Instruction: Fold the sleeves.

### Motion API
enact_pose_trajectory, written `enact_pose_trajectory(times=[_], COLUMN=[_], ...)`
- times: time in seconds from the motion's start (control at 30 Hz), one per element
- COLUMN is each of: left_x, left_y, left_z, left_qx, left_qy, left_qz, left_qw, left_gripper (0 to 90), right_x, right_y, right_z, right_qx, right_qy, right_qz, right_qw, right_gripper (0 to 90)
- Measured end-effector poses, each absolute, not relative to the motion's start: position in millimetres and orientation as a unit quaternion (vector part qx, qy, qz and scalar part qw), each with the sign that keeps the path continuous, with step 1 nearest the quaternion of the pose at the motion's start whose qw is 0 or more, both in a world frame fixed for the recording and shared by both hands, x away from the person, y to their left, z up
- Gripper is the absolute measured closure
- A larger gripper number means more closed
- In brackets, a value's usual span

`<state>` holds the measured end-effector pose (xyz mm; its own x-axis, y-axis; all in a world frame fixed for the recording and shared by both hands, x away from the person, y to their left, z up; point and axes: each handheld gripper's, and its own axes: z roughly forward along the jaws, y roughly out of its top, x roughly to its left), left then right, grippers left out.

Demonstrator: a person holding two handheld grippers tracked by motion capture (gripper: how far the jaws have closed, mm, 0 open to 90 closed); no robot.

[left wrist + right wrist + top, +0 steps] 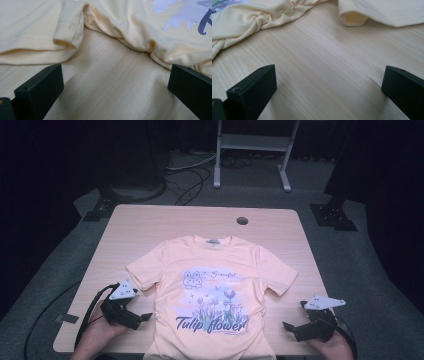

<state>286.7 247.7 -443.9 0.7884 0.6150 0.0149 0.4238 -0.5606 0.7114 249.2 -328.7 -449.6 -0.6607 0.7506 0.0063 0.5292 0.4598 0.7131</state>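
**One T-shirt, two grippers, both empty**

One peach T-shirt [212,285] lies flat at the centre of the table [150,222], hem at the near edge. My left gripper [145,317] and right gripper [286,325] flank it lower left and lower right, jaws wide apart, holding nothing, over bare wood.

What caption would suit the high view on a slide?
A peach T-shirt lies flat on a wooden table, open left gripper and right gripper flanking it.

place: probably lab/studio | cues: black drapes [45,165], floor cables [187,177]
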Motion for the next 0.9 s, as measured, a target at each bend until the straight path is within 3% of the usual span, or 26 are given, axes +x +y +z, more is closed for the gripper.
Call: enact_pose_trajectory(times=[0.63, 0.77, 0.9], left_x=[283.8, 283.6, 283.6], left_y=[248.0, 248.0, 247.9], left_z=[-444.0, -443.9, -443.9], left_qx=[0.883, 0.884, 0.884], left_qy=[0.266, 0.266, 0.265], left_qz=[0.118, 0.118, 0.118], left_qw=[0.368, 0.367, 0.367], left_gripper=[0.0, 0.0, 0.0], right_x=[247.6, 249.4, 248.6], right_y=[-327.5, -325.8, -324.7], right_z=[-449.5, -445.8, -439.6], right_qx=[0.373, 0.381, 0.379], right_qy=[0.844, 0.84, 0.837], right_qz=[0.355, 0.363, 0.368], right_qw=[0.152, 0.13, 0.146], right_gripper=[0.0, 0.4, 0.5])
